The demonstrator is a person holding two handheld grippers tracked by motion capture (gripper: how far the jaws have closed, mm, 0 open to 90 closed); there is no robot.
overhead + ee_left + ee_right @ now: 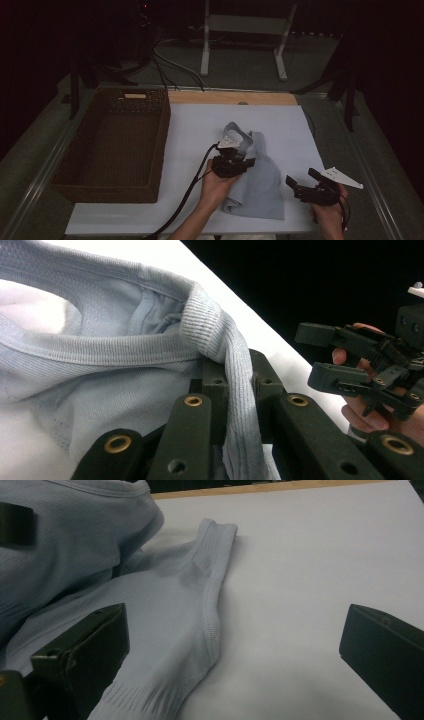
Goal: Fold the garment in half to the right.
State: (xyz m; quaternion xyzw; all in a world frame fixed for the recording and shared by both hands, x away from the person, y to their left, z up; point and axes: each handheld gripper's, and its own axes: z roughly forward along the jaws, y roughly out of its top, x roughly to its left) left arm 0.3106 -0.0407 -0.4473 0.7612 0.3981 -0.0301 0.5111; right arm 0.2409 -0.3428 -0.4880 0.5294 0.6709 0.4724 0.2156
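Nearest us, our right gripper (300,183) hangs spread and empty over the white mat (195,125), just beside the top (260,180). Our left gripper (239,161) pinches the ribbed strap (235,365) and holds part of the top up. The pale blue knit looks light, limp and stretchy; we'd pinch the other strap. Farther left stands the basket (159,150). We see no readable writing.
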